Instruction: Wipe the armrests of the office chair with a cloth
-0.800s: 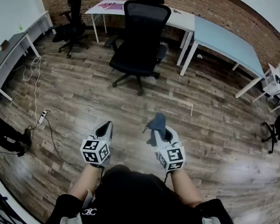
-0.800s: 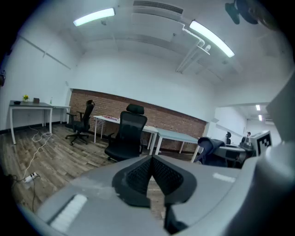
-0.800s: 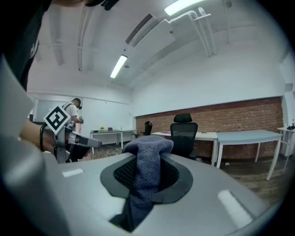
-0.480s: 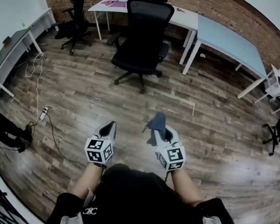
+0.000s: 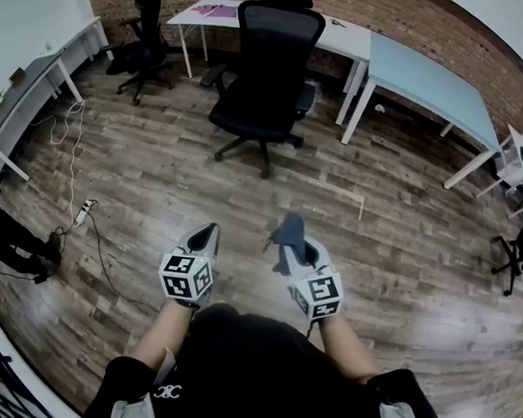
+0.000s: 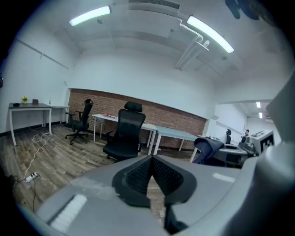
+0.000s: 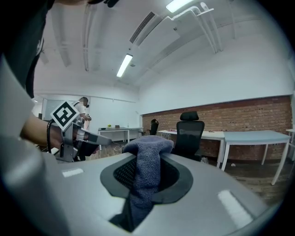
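the left claw point(image 5: 207, 230) sits at lower centre-left of the head view. in the left gripper view its jaws are closed pad to pad with nothing between them. the right claw point(image 5: 295, 243) is just to its right, the two apart. it is clamped on a dark blue-grey cloth point(image 7: 146, 171), which bunches up above the jaw tips and hangs down below them in the right gripper view. the black office chair point(image 5: 268, 69) stands at top centre of the head view on the wood floor point(image 5: 156, 177), well apart from both claws. its armrests point(image 5: 216, 72) show on either side of the seat. a white worktop point(image 5: 338, 34) runs behind it, and a second black chair point(image 5: 144, 41) stands at upper left.
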Available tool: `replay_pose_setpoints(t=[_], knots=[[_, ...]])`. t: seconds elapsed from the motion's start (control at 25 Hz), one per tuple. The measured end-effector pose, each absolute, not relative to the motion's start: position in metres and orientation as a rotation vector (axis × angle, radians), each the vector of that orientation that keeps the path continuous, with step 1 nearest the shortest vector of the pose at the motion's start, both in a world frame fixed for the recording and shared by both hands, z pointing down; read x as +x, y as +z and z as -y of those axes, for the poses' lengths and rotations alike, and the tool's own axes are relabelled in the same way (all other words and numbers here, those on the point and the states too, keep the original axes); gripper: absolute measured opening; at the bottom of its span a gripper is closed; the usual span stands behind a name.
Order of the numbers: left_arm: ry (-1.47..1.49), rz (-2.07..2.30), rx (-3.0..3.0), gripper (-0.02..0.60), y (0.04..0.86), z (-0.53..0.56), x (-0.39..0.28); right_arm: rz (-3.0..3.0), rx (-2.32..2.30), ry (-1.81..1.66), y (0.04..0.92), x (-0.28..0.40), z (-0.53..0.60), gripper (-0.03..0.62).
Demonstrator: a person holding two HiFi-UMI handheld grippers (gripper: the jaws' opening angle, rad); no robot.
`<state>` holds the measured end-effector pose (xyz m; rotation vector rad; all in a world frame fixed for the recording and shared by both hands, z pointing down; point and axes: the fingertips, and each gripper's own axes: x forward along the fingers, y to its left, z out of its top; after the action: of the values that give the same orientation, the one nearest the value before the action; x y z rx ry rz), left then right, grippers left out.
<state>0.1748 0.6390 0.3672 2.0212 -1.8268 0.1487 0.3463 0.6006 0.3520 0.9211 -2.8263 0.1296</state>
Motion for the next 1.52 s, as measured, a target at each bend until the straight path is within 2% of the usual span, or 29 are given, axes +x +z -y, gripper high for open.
replay_pose_setpoints(t=[0.44,0.88,1.52], knots=[[0.149,1.810,2.053,0.006,0.374,-0.626,0.182,2.815,0.915,0.158,0.360,0.349,-0.592,0.069],[0.095,1.864,2.037,0.006,0.369,-0.563,0.162,2.770,0.976,0.117,0.363,0.353,-0.548,0.069],[0.159,1.791,2.021,0.006,0.386,-0.440,0.092,2.739,0.944,0.156,0.367,0.269,-0.430,0.069]])
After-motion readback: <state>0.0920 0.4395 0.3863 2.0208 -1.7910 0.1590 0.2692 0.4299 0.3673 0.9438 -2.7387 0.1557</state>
